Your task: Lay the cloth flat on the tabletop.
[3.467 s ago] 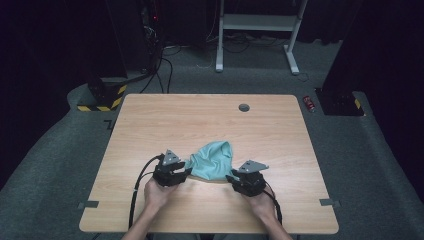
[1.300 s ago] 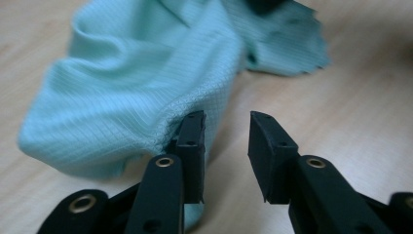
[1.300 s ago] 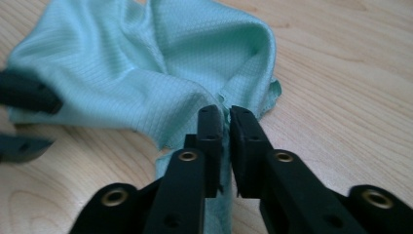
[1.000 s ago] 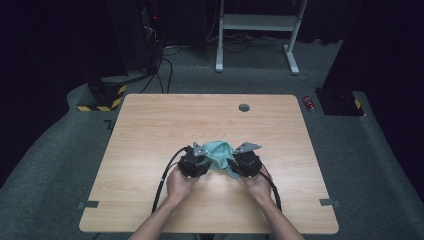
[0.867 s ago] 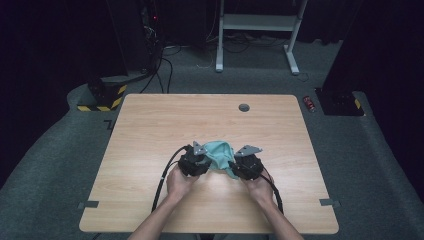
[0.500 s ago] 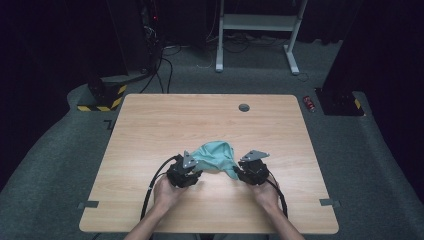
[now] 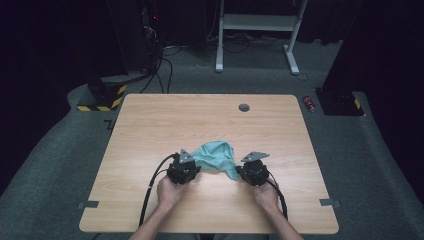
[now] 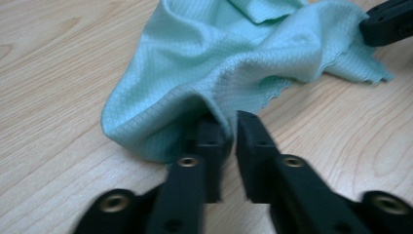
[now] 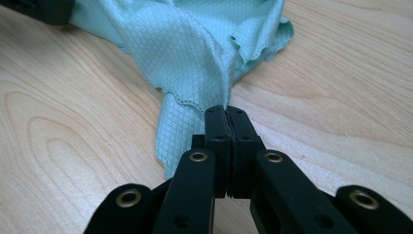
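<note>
The teal cloth (image 7: 216, 156) lies bunched on the counter (image 7: 150, 125), with your left hand-held gripper (image 8: 225, 127) at its left edge and your right hand-held gripper (image 9: 226, 115) at its right corner. Both have just been closing: right pinched tight on cloth, left nearly closed on a fold. Grasp step looks done; next, likely draw apart evenly, wrists low.

Both forearms reach in from the near edge, the left gripper (image 7: 183, 171) and the right gripper (image 7: 253, 172) held low and well apart, each having just closed its jaws and now pinched tight.
</note>
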